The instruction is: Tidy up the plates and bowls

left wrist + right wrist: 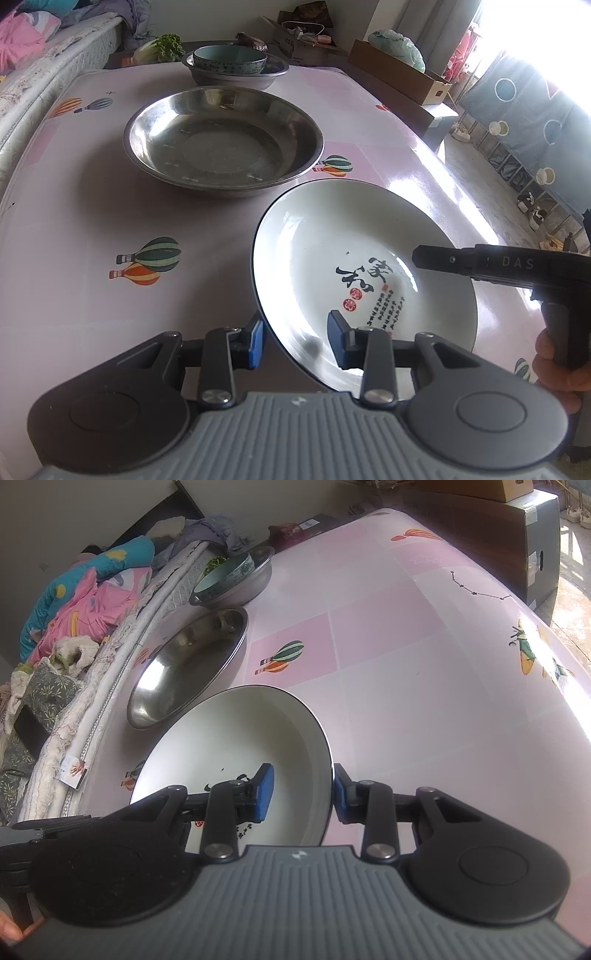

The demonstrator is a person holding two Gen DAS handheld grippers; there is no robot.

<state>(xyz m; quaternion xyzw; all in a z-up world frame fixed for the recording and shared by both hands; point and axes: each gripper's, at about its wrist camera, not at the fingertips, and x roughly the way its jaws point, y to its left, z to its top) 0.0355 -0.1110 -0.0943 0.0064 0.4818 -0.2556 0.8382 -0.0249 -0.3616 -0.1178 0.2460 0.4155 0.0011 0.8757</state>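
Plate (332, 236) sits tilted, near right on the table (74, 229), steel dish (225, 140) beyond; left gripper (295, 341) straddles its near rim, jaws spread; right wrist view: right gripper (303, 794) likewise straddles the rim, not clamped.

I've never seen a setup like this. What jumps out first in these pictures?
The white plate with black calligraphy sits nearest, tilted, with the left tool and the right tool each straddling its rim from opposite sides. Just behind it on the pink balloon-print tablecloth rests an empty steel basin, and at the far end a teal bowl sits inside another steel basin.
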